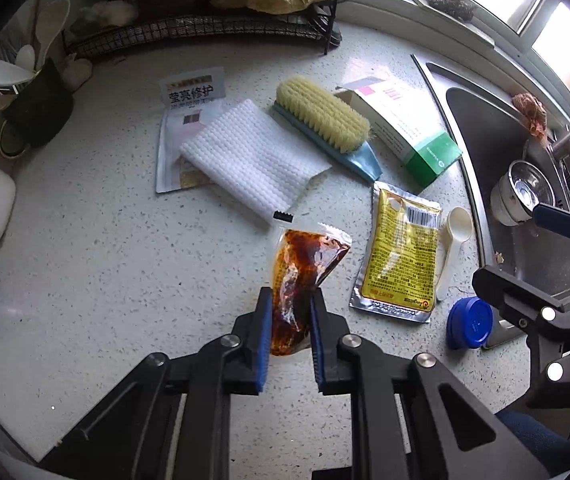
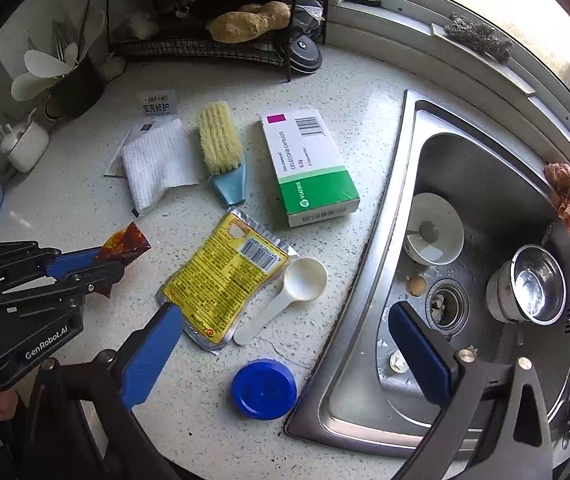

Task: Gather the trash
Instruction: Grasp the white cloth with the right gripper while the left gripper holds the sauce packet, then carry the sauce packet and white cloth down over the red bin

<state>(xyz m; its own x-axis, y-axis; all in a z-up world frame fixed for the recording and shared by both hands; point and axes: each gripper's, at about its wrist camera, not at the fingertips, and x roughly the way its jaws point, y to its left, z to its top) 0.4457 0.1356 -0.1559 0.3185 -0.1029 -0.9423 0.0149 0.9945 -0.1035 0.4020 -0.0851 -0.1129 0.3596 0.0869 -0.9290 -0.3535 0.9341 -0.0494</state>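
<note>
My left gripper (image 1: 291, 300) is shut on a clear sauce packet (image 1: 305, 268) of brown chili oil and holds it above the speckled counter (image 1: 125, 280). The packet also shows in the right wrist view (image 2: 125, 246) between the left gripper's fingers (image 2: 81, 266). My right gripper (image 2: 285, 320) is open wide and empty, above the counter's edge by the sink. A yellow foil sachet (image 2: 225, 280), a white plastic scoop (image 2: 293, 288) and a blue cap (image 2: 263, 390) lie below it. A medicine box (image 2: 309, 164) lies farther back.
A scrub brush (image 2: 221, 144), a white cloth (image 2: 157, 164) and a flat pouch (image 1: 189, 96) lie mid-counter. A steel sink (image 2: 481, 184) at right holds a white bowl (image 2: 433, 228) and a steel cup (image 2: 537, 284). A wire rack (image 2: 221, 40) and a utensil holder (image 2: 73, 88) stand at the back.
</note>
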